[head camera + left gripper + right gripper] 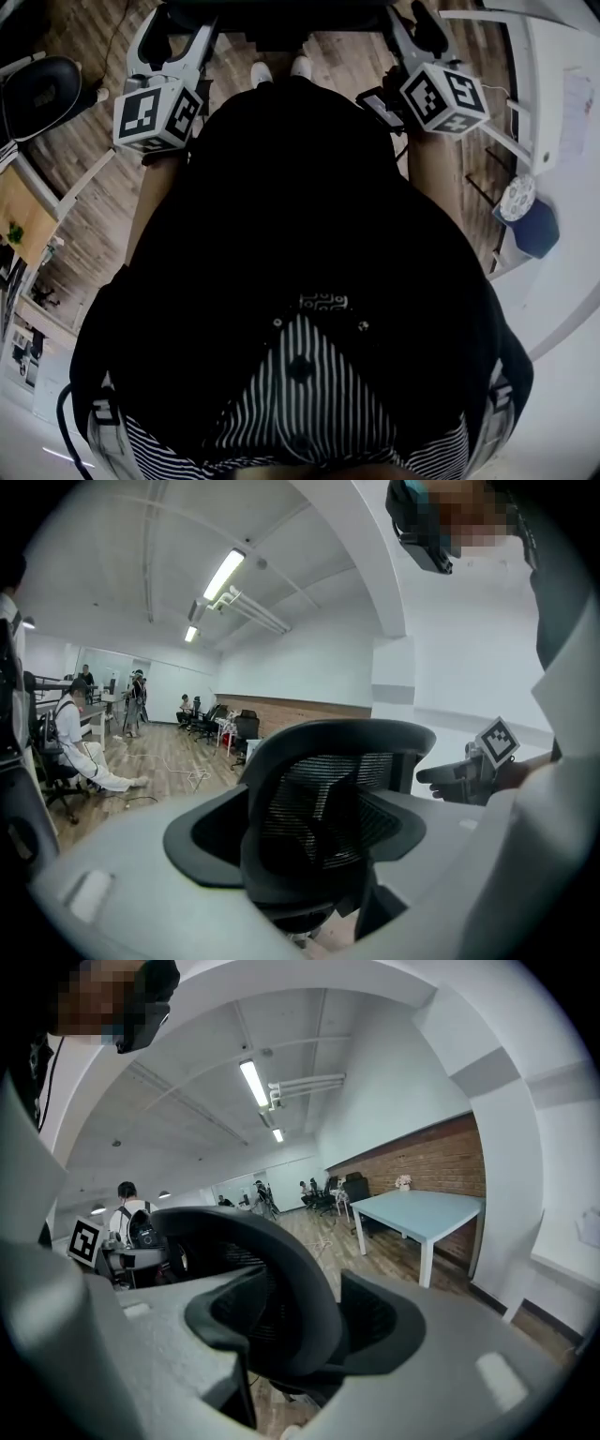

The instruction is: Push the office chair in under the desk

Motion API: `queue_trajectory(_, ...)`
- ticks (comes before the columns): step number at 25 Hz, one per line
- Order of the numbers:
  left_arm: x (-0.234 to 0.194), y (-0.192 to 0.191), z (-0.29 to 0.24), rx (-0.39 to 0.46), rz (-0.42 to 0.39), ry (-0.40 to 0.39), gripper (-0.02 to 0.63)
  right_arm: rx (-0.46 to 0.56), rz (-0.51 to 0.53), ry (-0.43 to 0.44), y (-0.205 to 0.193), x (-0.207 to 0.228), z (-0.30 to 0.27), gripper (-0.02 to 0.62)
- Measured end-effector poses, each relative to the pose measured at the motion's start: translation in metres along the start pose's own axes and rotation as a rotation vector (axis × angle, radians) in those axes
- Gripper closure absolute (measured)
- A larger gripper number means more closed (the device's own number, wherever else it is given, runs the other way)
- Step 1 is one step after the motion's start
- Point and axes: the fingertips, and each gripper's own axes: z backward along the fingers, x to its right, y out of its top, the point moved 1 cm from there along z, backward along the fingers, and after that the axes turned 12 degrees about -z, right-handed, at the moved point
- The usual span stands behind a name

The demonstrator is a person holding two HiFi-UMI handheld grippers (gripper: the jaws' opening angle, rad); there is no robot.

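The black mesh-backed office chair (281,17) stands right in front of me at the top of the head view. My left gripper (176,28) and right gripper (414,26) reach forward to either side of its back. In the left gripper view the top of the chair's back (323,794) sits between the two black pads (211,832) without a visible squeeze; the left gripper (305,836) is open. The right gripper view shows the same back's curved edge (272,1269) inside the spread jaws of the right gripper (305,1326), also open. A white desk (562,103) lies to my right.
Another black chair (42,84) stands at the left and a blue stool (532,225) at the right by the desk's legs. A pale blue table (422,1211) stands by the brick wall. People (80,752) sit and stand farther off on the wooden floor.
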Motion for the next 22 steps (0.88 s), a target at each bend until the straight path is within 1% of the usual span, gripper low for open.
queue_trajectory(6,-0.007,-0.012,-0.008,-0.023,0.019,-0.021,0.265,-0.056,0.043,0.018,-0.013,-0.004,-0.017,0.327)
queue_trajectory(10,-0.011,-0.023,-0.018,-0.08,0.051,-0.04,0.261,-0.076,0.047,0.01,-0.017,-0.004,-0.027,0.31)
queue_trajectory(12,-0.012,-0.027,-0.021,-0.088,0.057,-0.042,0.261,-0.09,0.057,0.01,-0.019,-0.005,-0.032,0.302)
queue_trajectory(17,-0.017,-0.036,-0.029,-0.125,0.045,-0.024,0.262,-0.134,0.086,0.009,-0.027,0.0,-0.044,0.302)
queue_trajectory(20,-0.029,-0.042,-0.036,-0.161,0.047,-0.008,0.261,-0.139,0.089,0.018,-0.027,0.001,-0.051,0.302)
queue_trajectory(22,-0.036,-0.048,-0.043,-0.185,0.049,-0.017,0.259,-0.139,0.084,0.024,-0.027,0.002,-0.055,0.302)
